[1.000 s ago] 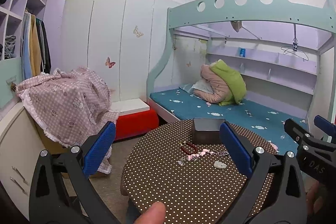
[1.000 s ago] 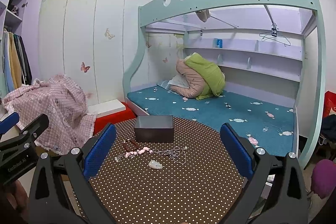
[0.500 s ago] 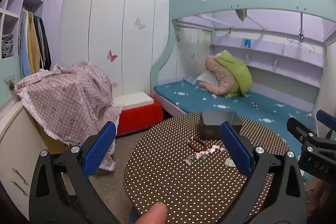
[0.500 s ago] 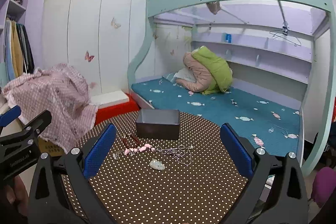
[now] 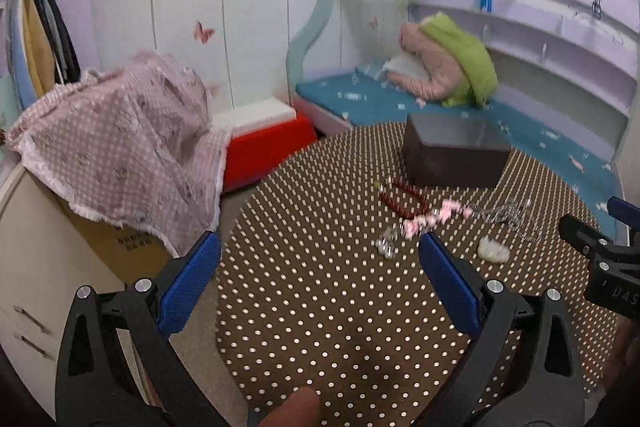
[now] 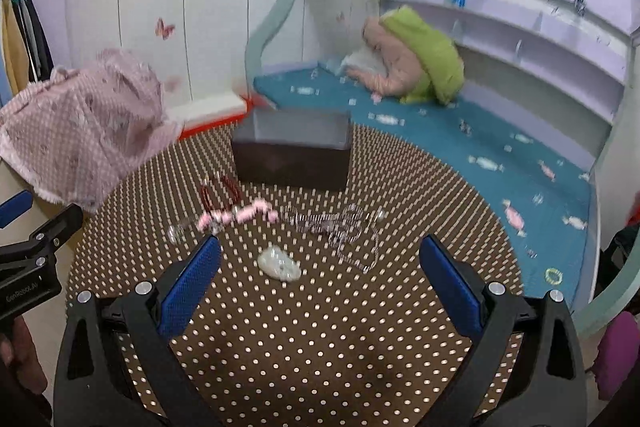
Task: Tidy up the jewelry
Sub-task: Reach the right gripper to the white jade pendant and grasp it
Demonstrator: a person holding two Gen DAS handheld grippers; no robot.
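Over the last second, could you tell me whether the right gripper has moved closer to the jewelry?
Yes. The right gripper has advanced toward the dark box; box and white stone now loom larger between its open fingers.

Both grippers, the left gripper [image 5: 320, 283] and the right gripper [image 6: 320, 283], are built from black frames, fitted with blue textured pads [image 5: 188, 281] and silver screws [image 6: 495, 287].
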